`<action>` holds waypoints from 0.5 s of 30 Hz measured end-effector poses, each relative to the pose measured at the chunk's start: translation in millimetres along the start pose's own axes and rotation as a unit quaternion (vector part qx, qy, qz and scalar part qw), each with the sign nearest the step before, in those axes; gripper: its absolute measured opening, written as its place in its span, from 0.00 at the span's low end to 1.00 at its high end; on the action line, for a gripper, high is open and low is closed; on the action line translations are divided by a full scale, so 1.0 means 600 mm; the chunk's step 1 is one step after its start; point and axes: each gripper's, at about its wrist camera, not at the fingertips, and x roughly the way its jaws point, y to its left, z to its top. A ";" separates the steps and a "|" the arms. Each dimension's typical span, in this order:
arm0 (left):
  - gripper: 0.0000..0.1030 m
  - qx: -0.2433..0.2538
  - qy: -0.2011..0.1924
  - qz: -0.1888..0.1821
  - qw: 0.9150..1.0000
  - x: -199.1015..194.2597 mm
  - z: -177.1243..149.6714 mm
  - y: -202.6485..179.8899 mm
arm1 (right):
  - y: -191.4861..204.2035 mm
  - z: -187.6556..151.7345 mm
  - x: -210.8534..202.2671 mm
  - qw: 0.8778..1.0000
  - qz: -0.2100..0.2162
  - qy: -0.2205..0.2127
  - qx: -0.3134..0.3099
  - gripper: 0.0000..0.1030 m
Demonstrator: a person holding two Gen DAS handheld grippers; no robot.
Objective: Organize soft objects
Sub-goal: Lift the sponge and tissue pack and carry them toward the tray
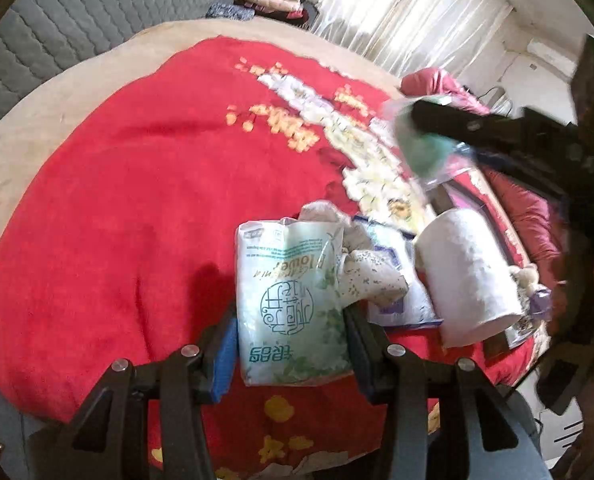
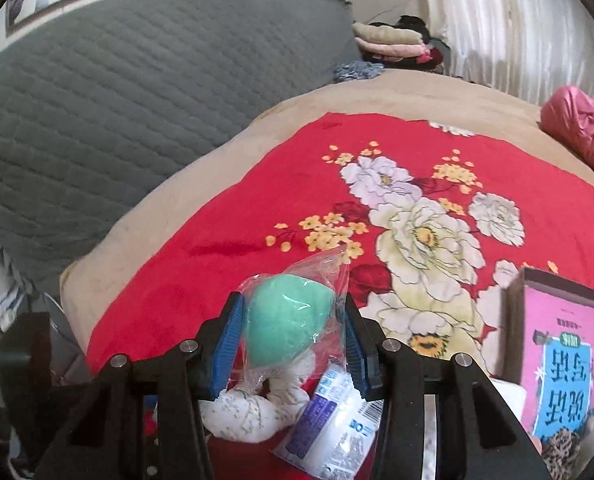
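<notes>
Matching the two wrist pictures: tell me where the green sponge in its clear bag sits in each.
Left wrist: green sponge upper right, blurred, gripped from the right by the dark right gripper.
Right wrist: bottom centre, between the blue pads.
Shared landmark: the white flower print on the red blanket.

Daylight pouring through white curtains (image 1: 413, 4), blown out, glary. Red blanket (image 1: 137, 200) bright, saturated. Soft dark shadow on it beside tissue pack (image 1: 293, 304). Left view: right gripper (image 1: 429, 120) smeared by motion blur, flower print soft. Right view sharper. Fisheye bending at edges, black corner vignette.
</notes>
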 end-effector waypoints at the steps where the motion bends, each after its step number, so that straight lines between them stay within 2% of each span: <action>1: 0.47 -0.004 0.009 0.004 1.000 0.006 -0.001 0.003 | -0.004 -0.003 -0.004 1.000 0.003 0.000 0.006 0.47; 6: 0.47 -0.016 0.037 0.007 0.999 0.016 -0.012 0.012 | -0.005 -0.017 -0.006 1.000 0.013 0.003 0.015 0.47; 15: 0.52 0.004 0.060 0.014 0.998 0.023 -0.029 0.003 | -0.002 -0.034 -0.013 0.999 0.025 0.001 0.026 0.47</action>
